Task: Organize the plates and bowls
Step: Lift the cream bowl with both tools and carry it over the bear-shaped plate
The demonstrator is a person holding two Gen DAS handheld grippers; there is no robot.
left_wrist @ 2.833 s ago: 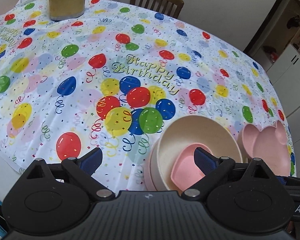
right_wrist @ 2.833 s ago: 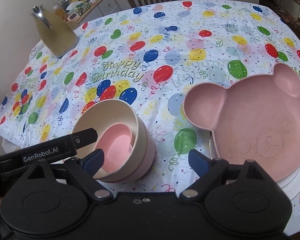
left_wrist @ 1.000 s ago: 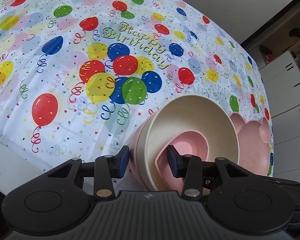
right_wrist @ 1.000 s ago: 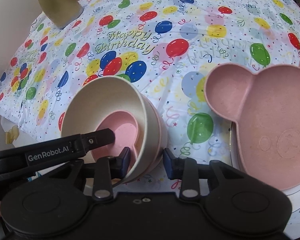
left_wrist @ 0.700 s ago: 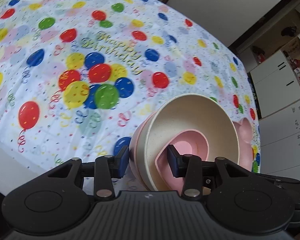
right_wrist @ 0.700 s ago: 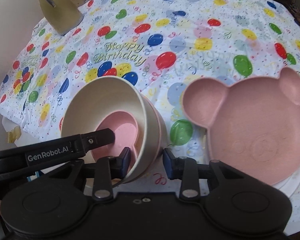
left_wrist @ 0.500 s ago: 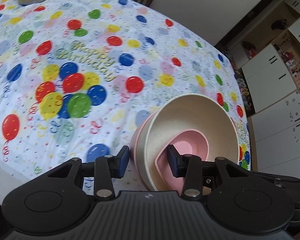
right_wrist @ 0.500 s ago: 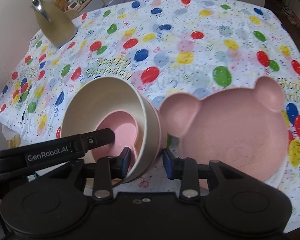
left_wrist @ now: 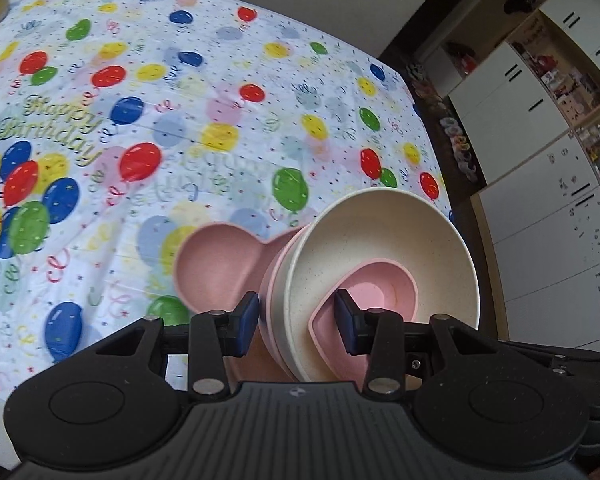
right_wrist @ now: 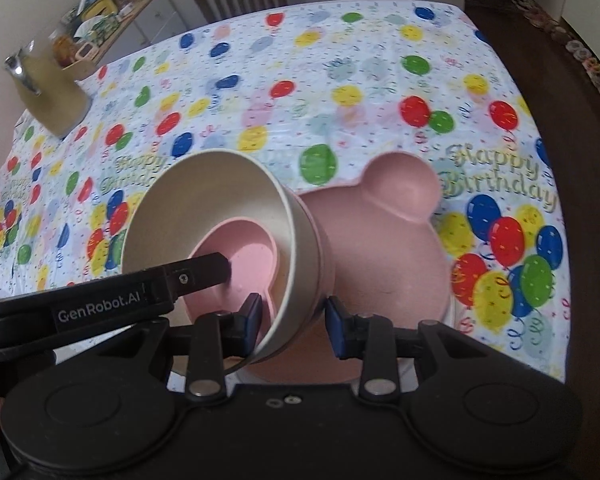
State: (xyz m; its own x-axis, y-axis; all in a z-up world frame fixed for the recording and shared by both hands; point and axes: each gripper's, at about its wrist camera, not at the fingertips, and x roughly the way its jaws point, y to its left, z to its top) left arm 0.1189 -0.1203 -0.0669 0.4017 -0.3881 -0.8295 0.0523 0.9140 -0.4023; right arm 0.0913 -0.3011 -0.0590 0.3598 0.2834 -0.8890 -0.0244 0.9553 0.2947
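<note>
Glossy balloon tablecloth point(left_wrist: 220, 80), both tongs point(left_wrist: 296, 322) point(right_wrist: 292, 326) clamping nested speckled bowls point(left_wrist: 380, 240), bear-shaped pink plate point(right_wrist: 388, 240)

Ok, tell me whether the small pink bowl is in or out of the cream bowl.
In. The small pink bowl sits nested inside the cream bowl.

Our left matte black plastic two-finger gripper point(left_wrist: 296, 322) has a ribbed dark grey top plate flanked by two round black housings with shallow oval recesses. Its angular black linkage arms carry silver rivets and end in dark blue rubber pads point(left_wrist: 247, 322). Our right matte black two-finger gripper point(right_wrist: 294, 322) has the same build, though its centre plate is smooth, with two small silver screws. In the right wrist view, white "GenRobot.AI" lettering runs along the left gripper's finger.
</note>
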